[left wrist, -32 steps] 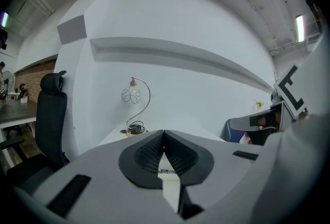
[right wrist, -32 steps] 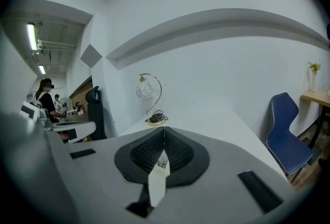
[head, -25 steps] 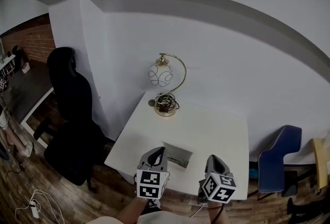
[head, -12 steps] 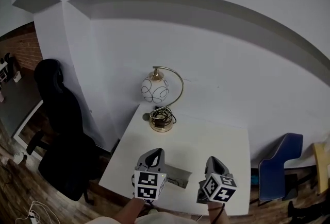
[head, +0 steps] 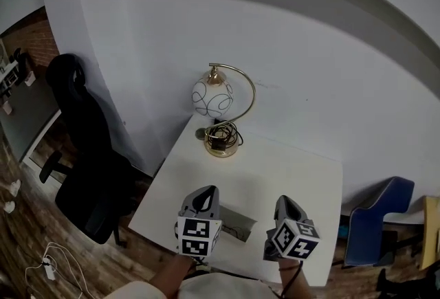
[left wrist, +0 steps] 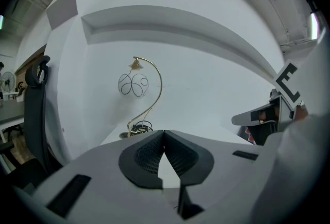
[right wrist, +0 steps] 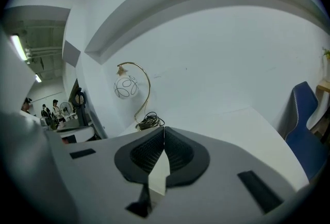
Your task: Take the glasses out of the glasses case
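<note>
On the near edge of a white table (head: pixel 295 167) I hold both grippers side by side. The left gripper (head: pixel 205 196) and the right gripper (head: pixel 286 205) each have their jaws pressed together at the tips, with nothing between them. The grey glasses case (head: pixel 238 220) lies on the table between the two, near the front edge, and it is too small in the head view for me to tell what it contains. At the far left corner stands a gold arc lamp (head: pixel 213 100) with a patterned globe shade and a coil of cable (head: pixel 224 134) at its base. A black office chair (head: pixel 82 146) sits on the wood floor to the left, and a blue chair (head: pixel 385 218) is to the right.
</note>
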Demonstrator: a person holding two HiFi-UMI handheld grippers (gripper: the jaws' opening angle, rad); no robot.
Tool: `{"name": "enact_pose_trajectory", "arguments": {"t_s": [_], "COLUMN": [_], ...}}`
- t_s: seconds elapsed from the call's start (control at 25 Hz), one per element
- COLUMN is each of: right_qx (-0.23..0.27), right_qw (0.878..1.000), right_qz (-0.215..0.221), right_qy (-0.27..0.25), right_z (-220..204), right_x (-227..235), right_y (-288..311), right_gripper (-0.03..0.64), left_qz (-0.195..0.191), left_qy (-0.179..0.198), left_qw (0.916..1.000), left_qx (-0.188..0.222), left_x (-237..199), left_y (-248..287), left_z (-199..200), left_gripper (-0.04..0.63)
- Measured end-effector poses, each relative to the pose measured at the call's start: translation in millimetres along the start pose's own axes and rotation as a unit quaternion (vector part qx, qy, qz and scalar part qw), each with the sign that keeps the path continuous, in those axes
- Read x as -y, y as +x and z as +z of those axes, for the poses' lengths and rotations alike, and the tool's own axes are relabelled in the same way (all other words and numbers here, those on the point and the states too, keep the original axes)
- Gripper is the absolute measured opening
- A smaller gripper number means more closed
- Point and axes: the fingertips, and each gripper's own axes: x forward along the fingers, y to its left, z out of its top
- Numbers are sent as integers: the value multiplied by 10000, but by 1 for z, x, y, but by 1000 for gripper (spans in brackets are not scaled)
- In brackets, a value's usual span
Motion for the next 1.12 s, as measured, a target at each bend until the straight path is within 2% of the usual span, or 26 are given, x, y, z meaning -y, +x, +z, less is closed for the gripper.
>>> {"name": "enact_pose_trajectory", "arguments": {"t_s": [0.4, 0.6, 0.92, 1.12], "right_qx": [-252, -494, -900, -1277], "right_qw": [9993, 9971, 9920, 9847], "right_qz": [241, 509, 818, 1076], "right_qy": [-106, -268, -347, -489], "right_z": [-4, -14, -45, -76], "right_x": [3, -12, -30, -46], "right_y": [4, 8, 13, 18], "right_gripper": [32, 32, 32, 32], "left_qz": [245, 477, 888, 1101], "left_qy": [-184, -342, -573, -720], "left_qw": [9994, 9980, 9929, 9880], "left_qx": [-146, -251, -554, -802], "left_x": [3, -6, -19, -26], "left_y": [-6, -13, -42, -56], "left_z": [-12, -25, -60, -86], "left_gripper": [17, 17, 17, 17]}}
